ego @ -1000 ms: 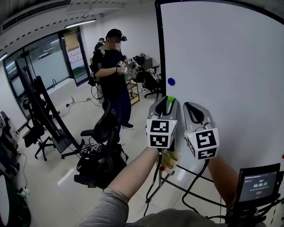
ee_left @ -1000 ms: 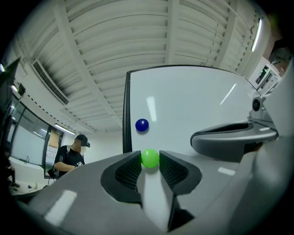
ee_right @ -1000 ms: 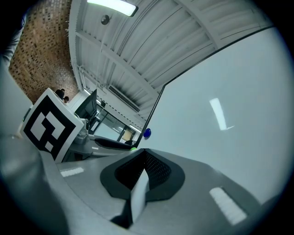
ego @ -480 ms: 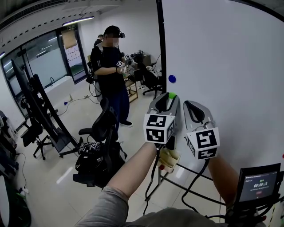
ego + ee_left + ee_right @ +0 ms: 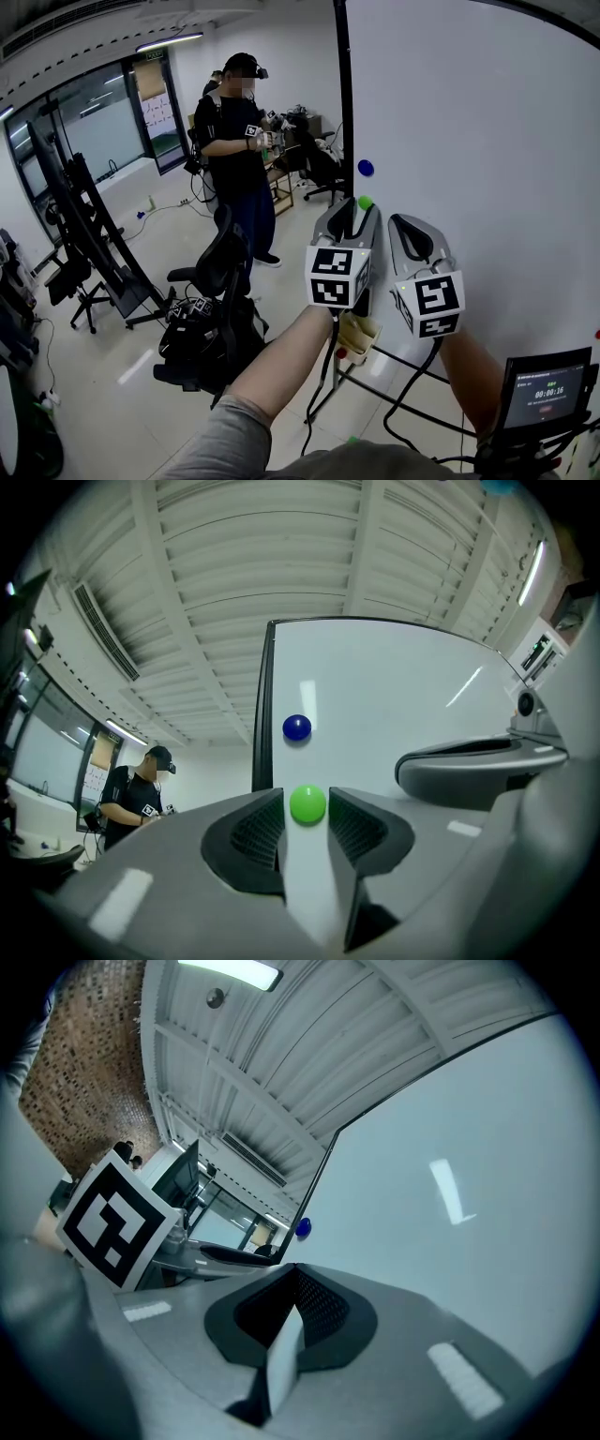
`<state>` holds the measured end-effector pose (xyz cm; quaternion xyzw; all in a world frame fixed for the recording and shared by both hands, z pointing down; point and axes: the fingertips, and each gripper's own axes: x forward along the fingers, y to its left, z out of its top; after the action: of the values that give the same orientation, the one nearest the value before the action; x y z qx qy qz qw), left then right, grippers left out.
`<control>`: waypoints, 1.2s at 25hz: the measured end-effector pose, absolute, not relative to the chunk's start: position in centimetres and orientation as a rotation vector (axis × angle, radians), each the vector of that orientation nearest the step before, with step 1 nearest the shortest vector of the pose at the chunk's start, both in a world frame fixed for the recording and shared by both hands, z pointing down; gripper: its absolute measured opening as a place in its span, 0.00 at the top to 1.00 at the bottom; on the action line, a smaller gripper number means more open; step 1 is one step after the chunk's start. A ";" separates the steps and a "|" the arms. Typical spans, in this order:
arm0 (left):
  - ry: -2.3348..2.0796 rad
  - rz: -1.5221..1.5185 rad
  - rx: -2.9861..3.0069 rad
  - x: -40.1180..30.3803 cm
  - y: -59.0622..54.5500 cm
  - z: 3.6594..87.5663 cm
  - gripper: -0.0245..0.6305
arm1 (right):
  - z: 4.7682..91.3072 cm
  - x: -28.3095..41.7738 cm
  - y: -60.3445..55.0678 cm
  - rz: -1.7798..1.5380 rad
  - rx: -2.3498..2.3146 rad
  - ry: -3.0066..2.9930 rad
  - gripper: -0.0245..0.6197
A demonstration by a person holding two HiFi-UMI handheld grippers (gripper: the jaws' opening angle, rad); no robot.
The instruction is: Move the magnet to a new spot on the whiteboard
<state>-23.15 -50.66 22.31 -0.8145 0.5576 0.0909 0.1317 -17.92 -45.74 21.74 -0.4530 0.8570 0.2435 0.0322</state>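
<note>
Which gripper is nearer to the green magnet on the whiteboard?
Left. The left gripper has the green magnet between its jaws, which have just been opening; the right gripper sits lower and to the right of it.

The upright whiteboard (image 5: 487, 141) carries a green magnet (image 5: 365, 202) near its left edge, with a blue magnet (image 5: 366, 168) just above it.

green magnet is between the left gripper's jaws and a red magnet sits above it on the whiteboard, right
One slip: the upper one is a blue magnet, not red, as the left gripper view shows. The green magnet is between the jaws of the left gripper, which have just been opening.
</note>
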 end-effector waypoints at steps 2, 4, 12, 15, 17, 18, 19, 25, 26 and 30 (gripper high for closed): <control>1.623 0.265 -2.342 -23.0 -49.8 22.2 0.76 | 21.7 -17.7 -45.3 0.743 -1.392 2.641 0.95; 1.629 0.258 -2.301 -22.9 -48.7 22.1 0.81 | 21.7 -17.5 -44.7 0.735 -1.389 2.644 0.95; 1.541 0.190 -2.305 -18.5 -46.2 25.1 0.96 | 24.2 -13.6 -44.7 0.666 -1.450 2.624 0.95; 1.501 0.179 -2.346 -15.6 -45.2 26.4 0.96 | 25.2 -10.8 -43.9 0.642 -1.497 2.608 0.95; 1.468 0.177 -2.374 -13.1 -43.8 26.7 0.96 | 25.5 -8.2 -42.7 0.631 -1.540 2.591 0.95; 1.449 0.176 -2.389 -11.6 -43.1 26.7 0.96 | 25.5 -6.8 -42.0 0.625 -1.563 2.581 0.95; 1.428 0.175 -2.403 -10.2 -42.4 26.8 0.96 | 25.6 -5.3 -41.3 0.620 -1.586 2.571 0.95; 1.290 0.183 -2.496 -0.8 -38.6 27.8 0.96 | 26.8 3.7 -37.7 0.587 -1.741 2.498 0.95; 1.264 0.186 -2.509 0.9 -38.0 27.8 0.96 | 26.8 5.2 -37.1 0.585 -1.769 2.483 0.95; 1.160 0.193 -2.555 7.9 -35.1 27.6 0.96 | 27.0 11.8 -34.5 0.576 -1.874 2.419 0.95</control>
<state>7.86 -35.15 27.64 -0.8961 0.4068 0.0678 0.1640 11.78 -34.52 26.96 -0.6019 0.7768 0.1849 0.0137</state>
